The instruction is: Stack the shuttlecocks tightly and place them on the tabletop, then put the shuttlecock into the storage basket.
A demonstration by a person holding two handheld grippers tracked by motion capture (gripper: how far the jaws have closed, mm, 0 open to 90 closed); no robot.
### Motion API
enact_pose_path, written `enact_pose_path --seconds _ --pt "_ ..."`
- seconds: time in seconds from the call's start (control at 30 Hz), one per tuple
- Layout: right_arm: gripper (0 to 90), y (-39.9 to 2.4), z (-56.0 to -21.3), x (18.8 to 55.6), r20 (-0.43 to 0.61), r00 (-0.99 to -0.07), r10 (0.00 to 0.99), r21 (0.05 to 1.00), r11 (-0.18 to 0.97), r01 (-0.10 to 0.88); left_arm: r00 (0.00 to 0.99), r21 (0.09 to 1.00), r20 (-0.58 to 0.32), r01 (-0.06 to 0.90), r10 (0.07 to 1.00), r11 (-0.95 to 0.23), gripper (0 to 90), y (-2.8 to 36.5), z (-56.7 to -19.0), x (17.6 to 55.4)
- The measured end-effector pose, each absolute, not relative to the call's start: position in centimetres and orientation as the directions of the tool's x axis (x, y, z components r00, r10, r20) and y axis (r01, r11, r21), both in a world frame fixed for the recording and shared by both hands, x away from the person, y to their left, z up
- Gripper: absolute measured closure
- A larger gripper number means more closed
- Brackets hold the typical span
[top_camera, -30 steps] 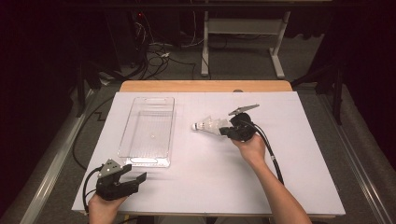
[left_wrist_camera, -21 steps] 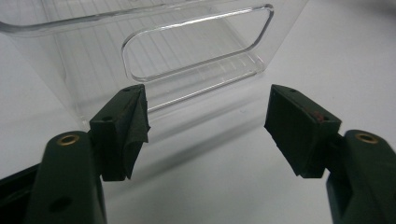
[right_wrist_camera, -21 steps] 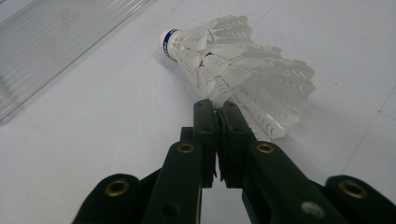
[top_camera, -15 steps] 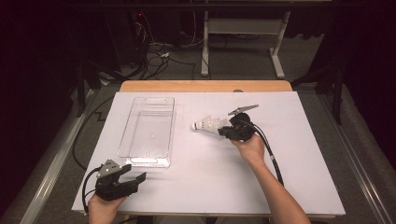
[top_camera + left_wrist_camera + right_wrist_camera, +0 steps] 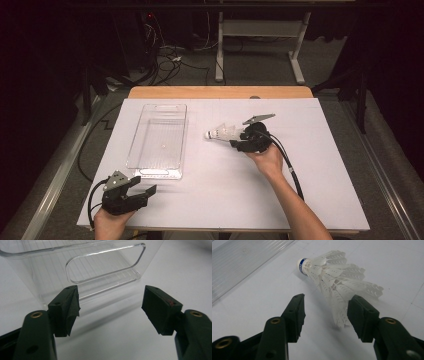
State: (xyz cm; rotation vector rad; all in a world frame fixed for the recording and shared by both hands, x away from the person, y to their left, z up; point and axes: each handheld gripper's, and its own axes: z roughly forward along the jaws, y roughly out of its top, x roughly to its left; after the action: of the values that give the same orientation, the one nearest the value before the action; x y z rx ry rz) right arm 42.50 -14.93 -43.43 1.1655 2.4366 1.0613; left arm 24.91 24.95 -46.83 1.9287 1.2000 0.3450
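Shuttlecock (image 5: 337, 285) skirt's near edge hidden behind right gripper (image 5: 325, 312) jaw at 4 o'clock. Clear bin (image 5: 82, 267) cut off at 12 in left gripper view. Tiny speck (image 5: 162, 146) inside bin, unidentifiable.

My table (image 5: 320, 200) carries a white sheet over its wooden top, which shows as a strip along the far edge. A clear plastic tray (image 5: 159, 140) lies left of centre, and a white shuttlecock (image 5: 222, 133) lies on its side mid-frame.
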Motion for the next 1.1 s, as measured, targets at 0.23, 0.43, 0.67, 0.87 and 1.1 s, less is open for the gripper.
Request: enact_pose_path --seconds 0.23,0.43,0.67,0.87,1.1 --pt "44.8 -14.5 -43.9 42.6 0.082 -0.649 0.756 0.708 0.414 0.572 0.507 0.759 -0.182 0.617 0.842 -0.207 31.0 25.0 -46.8 24.8" --pt "43.5 -14.2 -44.1 42.6 0.073 -0.652 0.755 0.709 0.421 0.566 0.507 0.759 -0.182 0.617 0.843 -0.207 31.0 25.0 -46.8 24.8" --pt "43.2 -14.2 -44.0 42.6 0.066 -0.657 0.751 0.712 0.426 0.558 0.504 0.757 -0.187 0.621 0.843 -0.204 31.0 25.1 -46.9 24.9" --pt "43.2 -14.0 -44.2 42.7 0.065 -0.654 0.753 0.715 0.422 0.557 0.505 0.757 -0.185 0.620 0.843 -0.205 31.1 25.0 -46.9 24.8" --pt "43.1 -13.9 -44.4 42.7 0.065 -0.652 0.755 0.719 0.418 0.556 0.507 0.758 -0.175 0.616 0.844 -0.213 31.1 24.8 -46.8 24.8"
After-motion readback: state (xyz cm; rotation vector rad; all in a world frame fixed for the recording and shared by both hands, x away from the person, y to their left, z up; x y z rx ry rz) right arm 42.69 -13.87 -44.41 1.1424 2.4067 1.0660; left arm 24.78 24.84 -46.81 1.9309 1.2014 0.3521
